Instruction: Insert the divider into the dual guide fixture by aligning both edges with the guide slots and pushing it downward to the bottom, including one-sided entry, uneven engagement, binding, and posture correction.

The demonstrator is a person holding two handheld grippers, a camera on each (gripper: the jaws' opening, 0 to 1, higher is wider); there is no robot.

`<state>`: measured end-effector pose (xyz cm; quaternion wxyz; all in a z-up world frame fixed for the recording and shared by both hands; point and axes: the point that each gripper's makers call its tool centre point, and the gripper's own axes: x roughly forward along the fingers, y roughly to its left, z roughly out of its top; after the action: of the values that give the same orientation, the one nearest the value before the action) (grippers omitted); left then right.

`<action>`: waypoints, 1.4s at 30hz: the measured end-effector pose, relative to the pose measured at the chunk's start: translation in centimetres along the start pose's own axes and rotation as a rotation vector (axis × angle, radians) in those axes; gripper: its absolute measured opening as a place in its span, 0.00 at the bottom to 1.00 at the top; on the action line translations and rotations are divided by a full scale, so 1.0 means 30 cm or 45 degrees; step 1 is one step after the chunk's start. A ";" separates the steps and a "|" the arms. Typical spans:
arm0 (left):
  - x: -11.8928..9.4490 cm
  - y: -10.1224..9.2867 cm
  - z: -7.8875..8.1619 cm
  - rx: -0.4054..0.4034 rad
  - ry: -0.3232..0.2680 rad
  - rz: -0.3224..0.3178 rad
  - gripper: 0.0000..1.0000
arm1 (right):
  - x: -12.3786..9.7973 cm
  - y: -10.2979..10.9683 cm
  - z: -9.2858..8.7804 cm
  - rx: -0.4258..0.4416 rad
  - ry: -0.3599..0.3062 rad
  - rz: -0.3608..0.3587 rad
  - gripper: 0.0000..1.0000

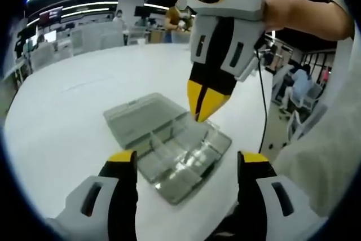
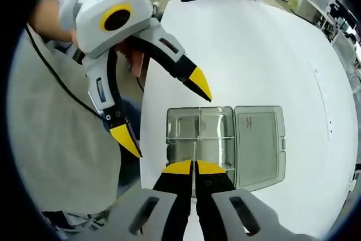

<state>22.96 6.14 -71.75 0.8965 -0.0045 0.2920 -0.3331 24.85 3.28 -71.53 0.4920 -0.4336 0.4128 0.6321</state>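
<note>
Two grippers over a white worktop. Clear plastic fixture box lies near the worktop's near edge, its hinged lid folded open flat beside the tray. Tray is split into compartments by clear walls.

Right gripper: jaws pinched nearly together, tips pointing down just above the tray's far side. In the right gripper view a thin clear divider stands on edge between the yellow tips of the right gripper, held upright, running along the tray's middle line. How deep it sits in the guide slots cannot be told.

Left gripper: jaws spread wide, holding nothing, tray framed between them. In the right gripper view it hangs beside the tray toward the worktop's edge, apart from the box.
</note>
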 end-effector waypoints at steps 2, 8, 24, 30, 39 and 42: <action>0.000 0.001 -0.002 -0.002 0.002 0.000 0.70 | 0.002 -0.005 0.001 -0.003 -0.001 -0.004 0.00; -0.002 0.006 -0.008 -0.014 0.007 0.003 0.68 | 0.016 -0.010 -0.001 -0.006 0.006 -0.001 0.00; -0.006 0.025 -0.020 -0.024 0.023 0.006 0.67 | 0.048 -0.022 -0.004 -0.007 0.014 0.007 0.00; -0.004 0.027 -0.019 -0.026 0.029 0.004 0.67 | 0.054 -0.027 -0.004 -0.005 0.016 0.013 0.00; 0.000 0.039 -0.023 -0.034 0.035 0.004 0.67 | 0.055 -0.025 -0.004 -0.019 0.018 0.023 0.00; 0.001 0.041 -0.024 -0.035 0.036 0.004 0.67 | 0.055 -0.021 -0.002 -0.025 0.024 0.026 0.00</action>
<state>23.35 7.21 -72.61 0.8926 -0.0118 0.3093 -0.3278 25.24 3.77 -73.19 0.4772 -0.4402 0.4156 0.6370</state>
